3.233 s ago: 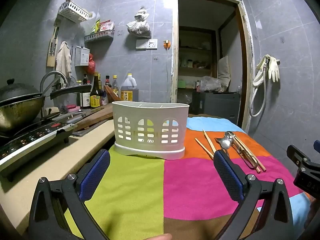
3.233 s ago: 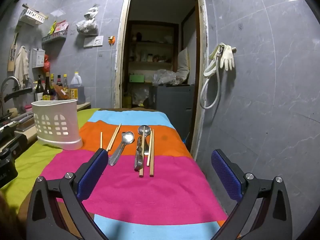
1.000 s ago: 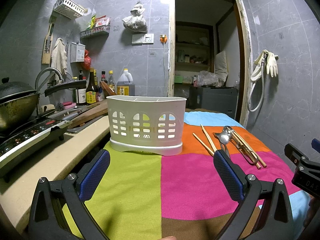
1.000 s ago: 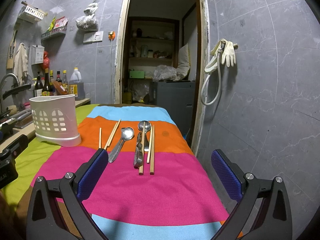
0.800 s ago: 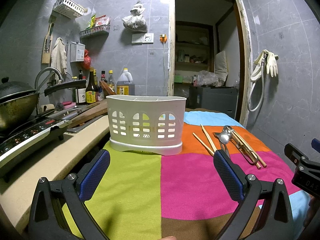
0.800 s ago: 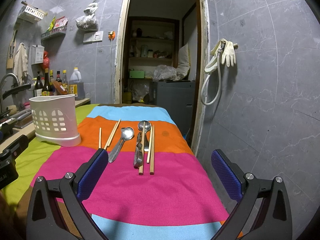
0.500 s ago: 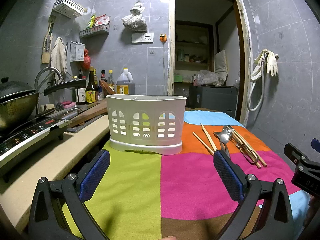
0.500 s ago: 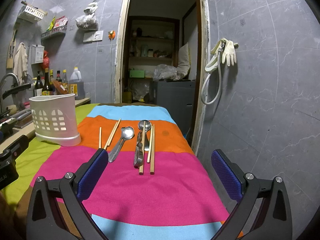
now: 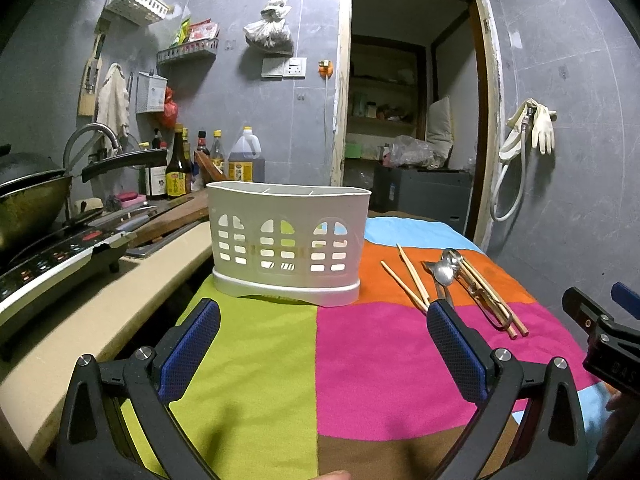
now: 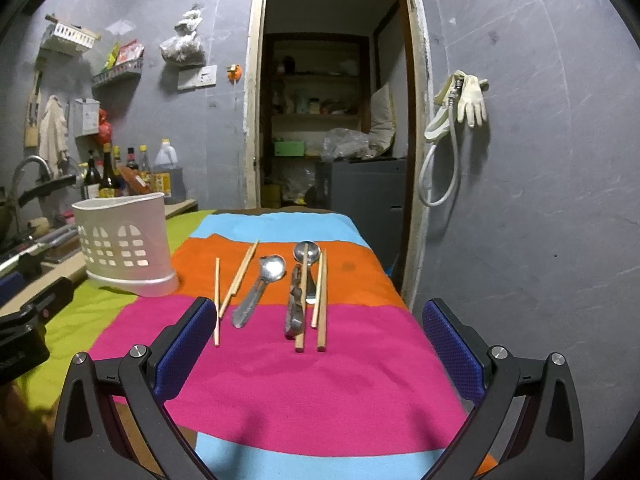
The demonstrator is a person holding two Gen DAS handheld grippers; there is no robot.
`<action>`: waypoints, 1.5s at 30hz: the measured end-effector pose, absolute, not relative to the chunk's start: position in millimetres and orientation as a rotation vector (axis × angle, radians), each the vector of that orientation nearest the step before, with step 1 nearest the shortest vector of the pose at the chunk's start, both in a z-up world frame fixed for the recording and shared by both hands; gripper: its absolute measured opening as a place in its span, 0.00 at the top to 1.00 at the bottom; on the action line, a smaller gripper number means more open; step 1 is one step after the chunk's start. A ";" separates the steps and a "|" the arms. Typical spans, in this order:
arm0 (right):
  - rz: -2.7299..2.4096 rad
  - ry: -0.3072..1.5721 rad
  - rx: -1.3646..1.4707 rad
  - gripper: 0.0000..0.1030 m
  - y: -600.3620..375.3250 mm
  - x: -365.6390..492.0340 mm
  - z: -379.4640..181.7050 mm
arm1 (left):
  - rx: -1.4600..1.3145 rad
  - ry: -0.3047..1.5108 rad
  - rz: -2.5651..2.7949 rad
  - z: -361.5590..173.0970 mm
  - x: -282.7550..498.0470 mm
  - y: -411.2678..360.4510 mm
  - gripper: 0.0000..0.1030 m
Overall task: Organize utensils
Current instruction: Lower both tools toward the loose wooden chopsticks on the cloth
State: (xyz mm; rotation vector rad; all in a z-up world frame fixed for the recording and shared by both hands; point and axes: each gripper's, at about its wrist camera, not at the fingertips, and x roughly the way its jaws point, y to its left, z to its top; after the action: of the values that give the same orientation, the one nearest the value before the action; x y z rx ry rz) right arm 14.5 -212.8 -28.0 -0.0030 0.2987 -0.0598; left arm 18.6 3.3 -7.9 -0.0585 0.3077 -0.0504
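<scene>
Caddy (image 9: 288, 240): white perforated plastic, oval, far left.
Utensils (image 10: 296, 292): steel spoons, wooden chopsticks, right.
Left hand-held gripper (image 9: 320, 344): apart.
Right hand-held gripper (image 10: 316, 344): apart.

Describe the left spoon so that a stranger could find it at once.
On the striped cloth, right of the white caddy, utensils lie in a row. The left spoon lies alone between the chopstick pairs, bowl on the orange stripe; the other spoon lies under a chopstick.
</scene>
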 end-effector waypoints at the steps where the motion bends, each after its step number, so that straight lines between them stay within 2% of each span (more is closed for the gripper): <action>1: -0.053 0.295 -0.003 0.00 -213.4 15.5 -27.3 | -0.057 0.309 -0.055 -6.1 20.3 3.7 0.01; 8: 0.020 0.296 -0.018 0.00 -227.1 35.0 -8.9 | -0.112 0.318 -0.121 10.1 40.2 1.3 0.01; 16: -0.038 0.395 -0.040 0.00 -253.9 85.1 4.9 | -0.029 0.419 -0.232 22.7 79.3 -28.8 0.02; 22: 0.031 0.497 0.045 0.00 -279.4 131.3 4.3 | 0.051 0.446 -0.267 21.6 110.1 -51.0 0.02; 26: 0.073 0.560 0.059 0.10 -286.4 164.1 1.8 | 0.072 0.487 -0.300 16.3 137.1 -60.5 0.03; 30: 0.131 0.649 0.091 0.33 -288.7 190.8 -8.3 | 0.067 0.533 -0.322 9.3 159.2 -65.8 0.15; 35: 0.172 0.734 0.104 0.53 -287.3 210.6 -24.2 | 0.059 0.662 -0.329 -8.0 189.5 -74.5 0.50; 38: 0.183 0.774 0.106 0.64 -286.8 221.1 -31.2 | 0.066 0.735 -0.325 -20.5 206.7 -79.7 0.63; 42: 0.198 0.832 0.121 0.78 -286.6 234.6 -37.6 | 0.040 0.801 -0.325 -28.7 223.0 -80.8 0.70; 45: 0.198 0.846 0.101 0.83 -283.8 242.7 -38.6 | 0.021 0.844 -0.320 -33.8 232.0 -78.6 0.77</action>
State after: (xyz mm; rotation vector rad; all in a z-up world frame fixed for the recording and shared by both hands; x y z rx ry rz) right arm 242.7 -283.8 -38.6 0.1008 0.8456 0.1981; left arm 232.0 -78.6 -33.8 0.0212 0.8442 -0.3198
